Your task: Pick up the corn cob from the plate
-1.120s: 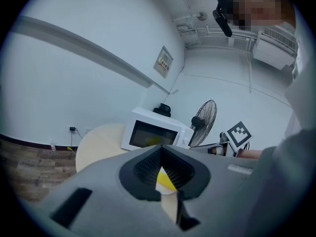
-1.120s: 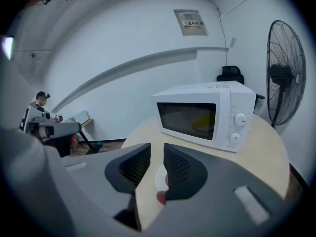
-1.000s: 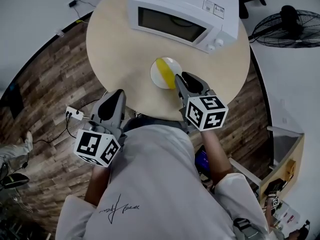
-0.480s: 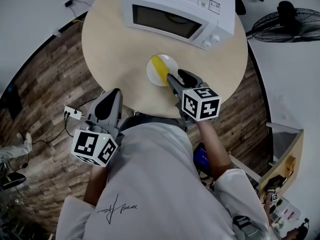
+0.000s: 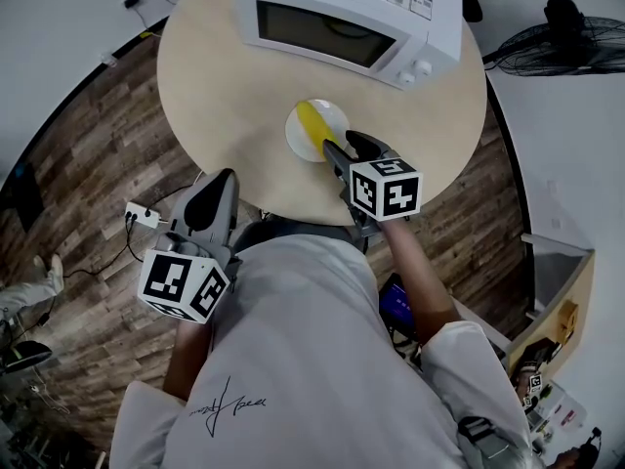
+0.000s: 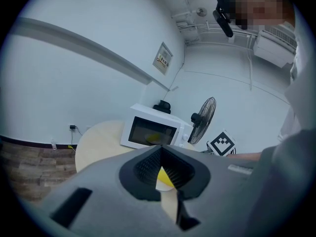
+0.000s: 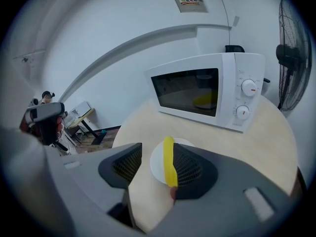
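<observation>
A yellow corn cob (image 5: 311, 125) lies across a small white plate (image 5: 330, 115) on the round table, in front of the microwave. My right gripper (image 5: 342, 149) is at the plate's near edge. Its jaws have just been opening and stand open. In the right gripper view the corn cob (image 7: 169, 161) runs between them, close against the right-hand jaw and well clear of the left one, with the plate (image 7: 157, 164) underneath. My left gripper (image 5: 217, 191) hangs off the table's near-left edge, shut and holding nothing. Through its narrow slit a bit of the corn cob (image 6: 165, 177) shows.
A white microwave (image 5: 342, 22) with its door closed stands at the back of the round wooden table (image 5: 225, 86), just behind the plate. A floor fan (image 5: 557, 52) stands to the right beyond the table. A power strip and cables lie on the wood floor at left.
My right gripper has come down and forward onto the plate's near edge, and its jaws have spread wider round the cob's near end. The left gripper has stayed put.
</observation>
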The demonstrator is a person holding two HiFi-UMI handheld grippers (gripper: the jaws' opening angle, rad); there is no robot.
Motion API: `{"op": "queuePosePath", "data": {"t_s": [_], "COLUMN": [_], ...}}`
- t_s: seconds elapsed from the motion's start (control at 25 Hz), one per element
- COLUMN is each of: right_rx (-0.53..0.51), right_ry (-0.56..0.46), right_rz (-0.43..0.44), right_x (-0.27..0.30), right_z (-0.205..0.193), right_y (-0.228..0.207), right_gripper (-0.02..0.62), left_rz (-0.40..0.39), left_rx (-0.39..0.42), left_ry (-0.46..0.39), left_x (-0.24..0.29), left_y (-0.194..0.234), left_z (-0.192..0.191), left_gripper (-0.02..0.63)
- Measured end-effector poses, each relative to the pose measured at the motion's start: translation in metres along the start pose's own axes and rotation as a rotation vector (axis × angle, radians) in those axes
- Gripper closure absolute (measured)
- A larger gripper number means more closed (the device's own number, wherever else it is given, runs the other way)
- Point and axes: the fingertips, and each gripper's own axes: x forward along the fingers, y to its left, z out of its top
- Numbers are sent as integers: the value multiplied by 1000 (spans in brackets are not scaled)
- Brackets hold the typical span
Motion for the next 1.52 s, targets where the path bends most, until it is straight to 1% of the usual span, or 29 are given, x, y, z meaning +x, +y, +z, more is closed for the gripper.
{"op": "queuePosePath", "data": {"t_s": [0.52, 0.64, 1.08, 1.28, 1.52], "right_rx": [-22, -28, -63, -77, -123], "right_ry": [83, 105, 165, 182, 211], "right_rz": [2, 15, 12, 18, -10], "right_x": [21, 27, 49, 59, 73], "right_z": [-15, -18, -33, -40, -42], "right_y": [-7, -10, -17, -17, -23], "right_gripper": [383, 379, 373, 364, 348], "left_rz": [1, 3, 34, 45, 56], "left_rx": [-24, -23, -64, -69, -75], "left_ry": [18, 23, 49, 52, 55], "left_x": [4, 5, 4, 3, 3], "left_y": [1, 2, 11, 12, 13], "left_z": [-3, -2, -16, -19, -20], "left_gripper": [615, 615, 615, 615, 615]}}
